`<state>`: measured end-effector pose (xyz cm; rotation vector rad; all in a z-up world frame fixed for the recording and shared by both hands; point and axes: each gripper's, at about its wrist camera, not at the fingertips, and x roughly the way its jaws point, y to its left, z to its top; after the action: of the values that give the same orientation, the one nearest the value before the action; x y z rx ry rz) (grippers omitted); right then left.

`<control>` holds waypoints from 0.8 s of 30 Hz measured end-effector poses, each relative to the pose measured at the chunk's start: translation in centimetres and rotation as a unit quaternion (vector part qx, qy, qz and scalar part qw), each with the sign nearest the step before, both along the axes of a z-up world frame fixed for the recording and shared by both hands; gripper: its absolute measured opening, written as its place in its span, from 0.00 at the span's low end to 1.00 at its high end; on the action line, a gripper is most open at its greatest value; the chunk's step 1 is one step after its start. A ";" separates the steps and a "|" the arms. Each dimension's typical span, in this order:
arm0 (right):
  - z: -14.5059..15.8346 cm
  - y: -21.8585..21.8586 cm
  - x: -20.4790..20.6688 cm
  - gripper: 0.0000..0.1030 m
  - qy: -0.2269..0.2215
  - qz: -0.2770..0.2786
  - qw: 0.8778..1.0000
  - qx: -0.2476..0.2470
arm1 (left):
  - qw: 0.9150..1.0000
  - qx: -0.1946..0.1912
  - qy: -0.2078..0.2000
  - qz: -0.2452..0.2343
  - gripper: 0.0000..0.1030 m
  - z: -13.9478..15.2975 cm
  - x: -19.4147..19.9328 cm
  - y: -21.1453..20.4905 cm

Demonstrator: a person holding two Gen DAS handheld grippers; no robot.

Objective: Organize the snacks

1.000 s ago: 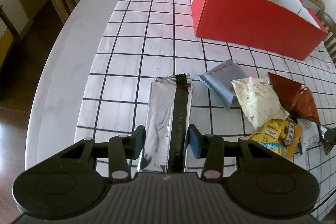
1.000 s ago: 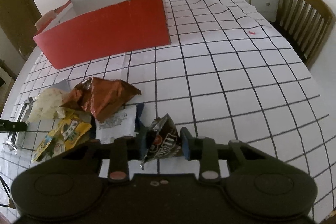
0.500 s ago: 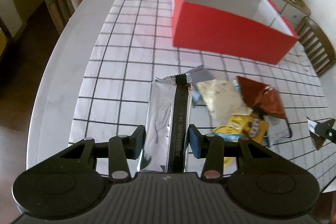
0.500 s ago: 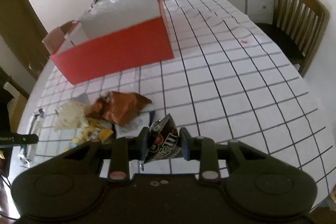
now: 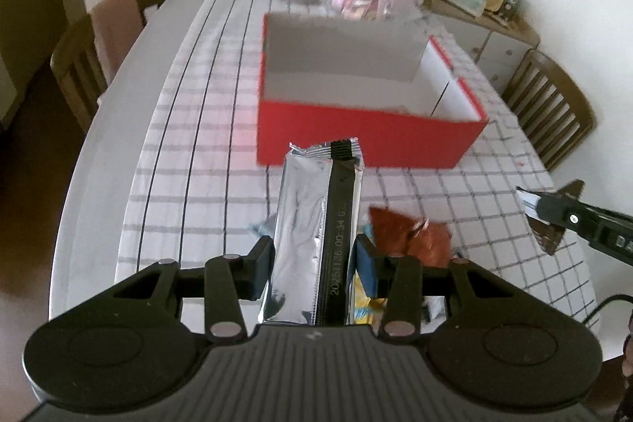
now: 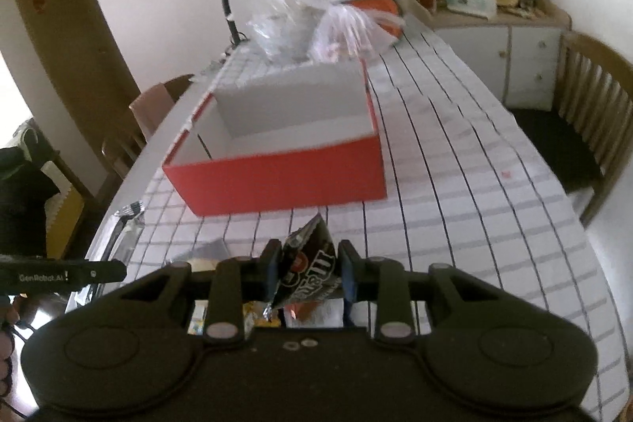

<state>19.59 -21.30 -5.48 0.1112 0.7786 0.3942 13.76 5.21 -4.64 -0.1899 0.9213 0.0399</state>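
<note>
Your left gripper (image 5: 312, 265) clamps the long silver foil bar wrapper (image 5: 316, 224); your right gripper (image 6: 309, 269) clamps the dark crinkled candy pouch (image 6: 308, 269). Both snacks hang short of the red cardboard box (image 5: 368, 141). Expect light, slippery packets; keep mid-body holds.

Soft daylight lit both views; motion blur smeared the red cardboard box (image 5: 368, 141) and the white grid-patterned tablecloth (image 6: 474, 192), fisheye bending edges.

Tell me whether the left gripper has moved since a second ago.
Yes. The left gripper, shut on the silver packet, has risen and advanced toward the red box, whose open inside now shows.
</note>
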 end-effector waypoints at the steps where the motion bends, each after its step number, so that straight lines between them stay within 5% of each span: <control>1: 0.4 0.1 0.4 0.29 -0.006 0.002 1.000 -0.002 | 1.000 0.003 -0.005 -0.003 0.42 0.5 0.5 -0.3; 13: 3.4 2.1 5.9 0.18 -0.055 0.031 0.998 -0.019 | 0.999 0.027 -0.036 -0.004 0.42 3.4 5.5 -2.0; 24: -2.4 -0.9 7.2 0.42 0.036 0.040 0.998 -0.031 | 1.000 0.017 0.007 -0.005 0.42 0.3 5.5 -2.4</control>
<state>26.83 -22.16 -7.91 0.0357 0.8673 0.4428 19.29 2.83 -4.30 -0.1539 0.9343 0.0467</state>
